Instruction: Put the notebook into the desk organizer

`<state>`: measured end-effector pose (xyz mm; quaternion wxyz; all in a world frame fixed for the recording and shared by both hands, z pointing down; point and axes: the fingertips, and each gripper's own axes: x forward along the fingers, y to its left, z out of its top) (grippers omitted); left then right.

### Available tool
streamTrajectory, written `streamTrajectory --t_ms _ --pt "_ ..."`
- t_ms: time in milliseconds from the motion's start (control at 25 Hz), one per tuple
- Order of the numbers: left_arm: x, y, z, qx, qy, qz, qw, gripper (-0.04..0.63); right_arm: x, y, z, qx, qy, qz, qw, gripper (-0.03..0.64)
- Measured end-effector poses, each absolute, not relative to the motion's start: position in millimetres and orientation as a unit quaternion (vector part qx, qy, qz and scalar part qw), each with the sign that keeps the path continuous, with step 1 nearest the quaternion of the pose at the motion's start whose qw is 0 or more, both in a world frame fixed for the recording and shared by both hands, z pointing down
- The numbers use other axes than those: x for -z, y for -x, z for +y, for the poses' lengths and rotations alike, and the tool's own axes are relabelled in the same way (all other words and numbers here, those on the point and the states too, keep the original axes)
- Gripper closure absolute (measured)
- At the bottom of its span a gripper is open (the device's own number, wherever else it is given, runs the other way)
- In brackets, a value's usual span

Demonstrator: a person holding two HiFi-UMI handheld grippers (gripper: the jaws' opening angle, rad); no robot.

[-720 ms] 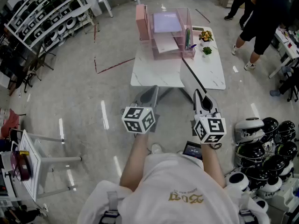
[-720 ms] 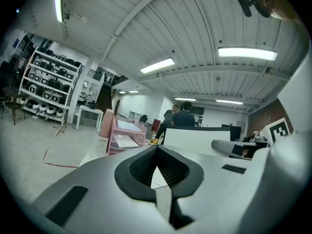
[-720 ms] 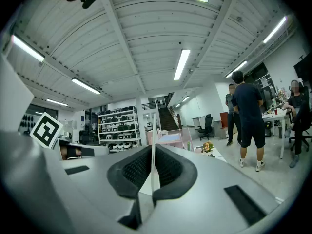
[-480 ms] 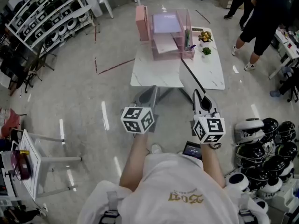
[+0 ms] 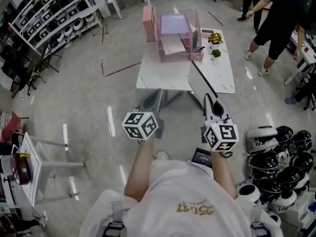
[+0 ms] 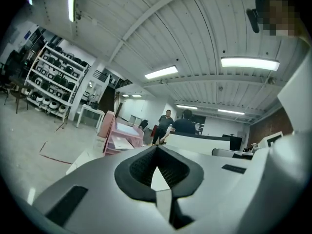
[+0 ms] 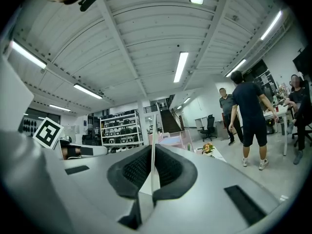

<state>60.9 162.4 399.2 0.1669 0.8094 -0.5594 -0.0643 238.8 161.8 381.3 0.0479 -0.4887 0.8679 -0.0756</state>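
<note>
Right gripper (image 5: 212,102) is clamped on the notebook (image 5: 199,84), a thin edge-on slab pinched between the pads in the right gripper view. The notebook's long axis runs from the jaws up-frame and slightly left, leading end over the near edge of the white table (image 5: 163,78). Pink desk organizer (image 5: 174,33) sits at the table's far end, upper centre of the head view, well apart from the notebook tip and roughly along that same axis. The right hand is nearer and already carries the load. Left gripper (image 5: 156,98), left of centre, has its jaws together with nothing in them. Beside the organizer's right side are pens (image 5: 198,40) and two small potted plants (image 5: 215,38), probably the main clip risk. The organizer trays already hold sheets, and I can't tell which slot is free. Helmets (image 5: 276,152) at lower right and people (image 5: 276,14) at upper right are off the path.
</note>
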Motion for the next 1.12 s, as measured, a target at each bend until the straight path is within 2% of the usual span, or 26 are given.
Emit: streamTrajectory --t_ms 480,800,1120 --pt "-406.2 -33.9 140.2 0.046 -0.791 -0.589 0.159 0.581 -370.8 -239.1 130.9 0.063 0.484 0.87 0.069 0.6" --pt "-415.9 -5.7 31.0 0.05 -0.804 -0.57 0.162 0.581 -369.4 -216.4 39.0 0.087 0.499 0.857 0.093 0.6" --pt "-399.3 38.8 -84.4 0.045 -0.828 -0.533 0.166 0.581 -346.2 -154.6 -68.7 0.073 0.521 0.846 0.091 0.6"
